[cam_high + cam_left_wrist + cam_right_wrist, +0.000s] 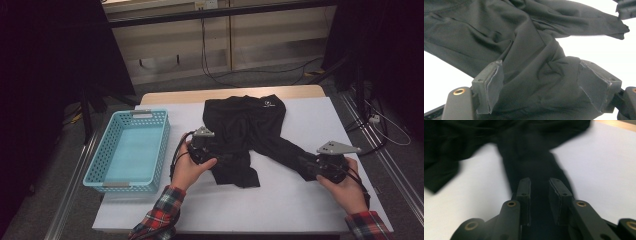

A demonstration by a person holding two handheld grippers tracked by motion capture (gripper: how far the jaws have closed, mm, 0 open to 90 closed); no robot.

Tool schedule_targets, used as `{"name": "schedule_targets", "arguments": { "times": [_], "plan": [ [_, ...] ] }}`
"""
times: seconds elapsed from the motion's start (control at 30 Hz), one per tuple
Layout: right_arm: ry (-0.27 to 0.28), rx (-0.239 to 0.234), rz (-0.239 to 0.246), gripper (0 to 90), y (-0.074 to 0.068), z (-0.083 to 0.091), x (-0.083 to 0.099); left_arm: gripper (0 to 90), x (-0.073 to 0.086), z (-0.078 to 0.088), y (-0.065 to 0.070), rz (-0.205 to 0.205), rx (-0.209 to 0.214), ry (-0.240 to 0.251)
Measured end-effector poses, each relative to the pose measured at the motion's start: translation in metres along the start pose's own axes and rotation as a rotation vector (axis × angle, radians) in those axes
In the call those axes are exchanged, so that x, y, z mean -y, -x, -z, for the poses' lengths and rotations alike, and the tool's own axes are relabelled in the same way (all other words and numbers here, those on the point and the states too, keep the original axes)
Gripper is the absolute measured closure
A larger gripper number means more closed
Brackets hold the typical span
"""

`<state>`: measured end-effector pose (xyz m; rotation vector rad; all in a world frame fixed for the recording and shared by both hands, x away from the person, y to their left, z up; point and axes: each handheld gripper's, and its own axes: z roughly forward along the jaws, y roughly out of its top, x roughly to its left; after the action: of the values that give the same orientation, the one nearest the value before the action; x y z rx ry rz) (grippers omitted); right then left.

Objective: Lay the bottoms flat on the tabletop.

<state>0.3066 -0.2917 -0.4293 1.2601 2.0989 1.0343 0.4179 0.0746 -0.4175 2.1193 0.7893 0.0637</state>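
Observation:
A black long-sleeved garment (245, 125) lies crumpled on the white table cover (280, 200). One sleeve runs toward the right and the other is bunched at the front. My left gripper (216, 161) rests on the bunched sleeve. In the left gripper view its jaws (544, 82) stand wide apart with folds of the black cloth (524, 37) lying between them. My right gripper (304, 166) sits at the end of the right sleeve. In the right gripper view its jaws (539, 187) leave a narrow gap over the dark sleeve (529, 157), and the pads are not pressing on it.
A light blue plastic basket (135, 113) stands at the table's left side, with nothing in it. Bare white cover lies in front of the garment and to its right. Beyond the table's far edge are a grey floor, cables and dark curtains.

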Motion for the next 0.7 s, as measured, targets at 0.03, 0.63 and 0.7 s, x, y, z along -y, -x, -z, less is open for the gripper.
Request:
{"name": "schedule_targets", "arguments": {
  "times": [0.03,0.63,0.7],
  "plan": [
    [-0.007,-0.010,0.019,67.7,-0.005,-0.002,0.000,22.0,0.000,0.000,0.000,0.002,0.001,0.001],
    [0.019,0.028,-0.071,85.4,0.019,-0.014,-0.005,22.0,0.000,-0.004,-0.001,0.008,0.010,-0.007],
    [0.046,0.026,-0.113,85.1,0.025,-0.011,-0.003,22.0,0.000,-0.004,0.000,0.003,0.011,-0.012]
  ]
}}
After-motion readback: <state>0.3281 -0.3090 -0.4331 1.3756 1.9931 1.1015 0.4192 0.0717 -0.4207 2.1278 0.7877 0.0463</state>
